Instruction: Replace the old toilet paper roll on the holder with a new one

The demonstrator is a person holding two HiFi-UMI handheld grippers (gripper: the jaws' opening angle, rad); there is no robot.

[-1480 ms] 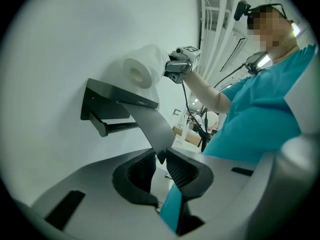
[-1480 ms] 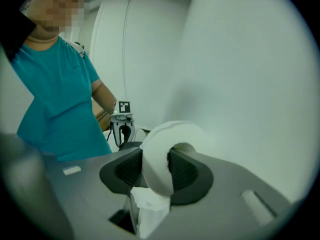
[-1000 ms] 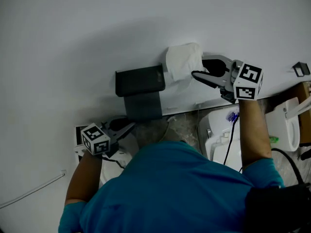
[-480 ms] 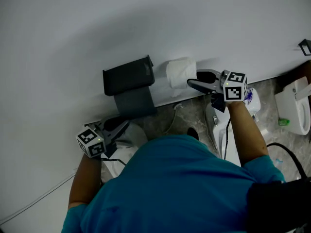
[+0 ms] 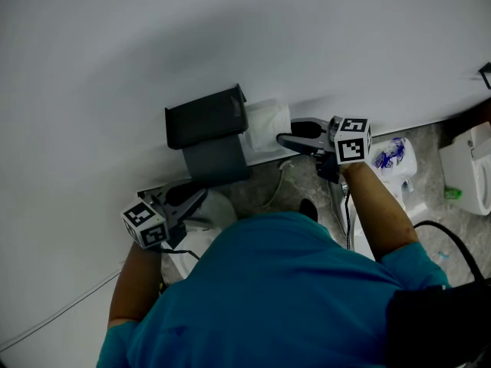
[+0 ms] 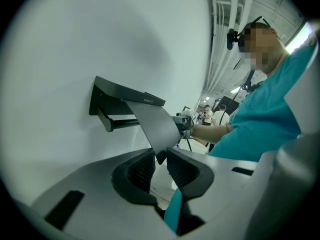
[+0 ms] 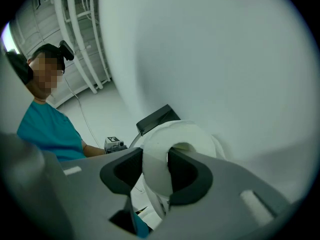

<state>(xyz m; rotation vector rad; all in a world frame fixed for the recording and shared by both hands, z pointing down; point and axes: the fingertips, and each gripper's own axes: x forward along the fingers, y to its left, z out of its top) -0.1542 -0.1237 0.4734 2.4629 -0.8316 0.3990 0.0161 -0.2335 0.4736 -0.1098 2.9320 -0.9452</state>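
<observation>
A black holder (image 5: 201, 121) is fixed to the white wall, and its grey cover flap (image 5: 215, 161) is tilted out from the wall. My left gripper (image 5: 201, 196) is shut on the flap's lower corner (image 6: 159, 156); the bare bar (image 6: 122, 120) shows under the flap. A white toilet paper roll (image 5: 266, 123) sits right beside the holder's right end. My right gripper (image 5: 285, 139) is shut on the roll's wall (image 7: 156, 171), one jaw at the core hole, the other outside. Behind the roll shows the holder (image 7: 155, 117).
A white toilet (image 5: 468, 176) stands at the far right on the stone floor. Next to the right arm lies a white pack with blue print (image 5: 394, 156). A white rounded object (image 5: 219, 209) sits below the left gripper. A thin cable (image 5: 275, 186) hangs under the holder.
My right gripper has carried the roll down and to the left, up against the holder's right end, and rolled over. The left gripper has stayed at the flap.
</observation>
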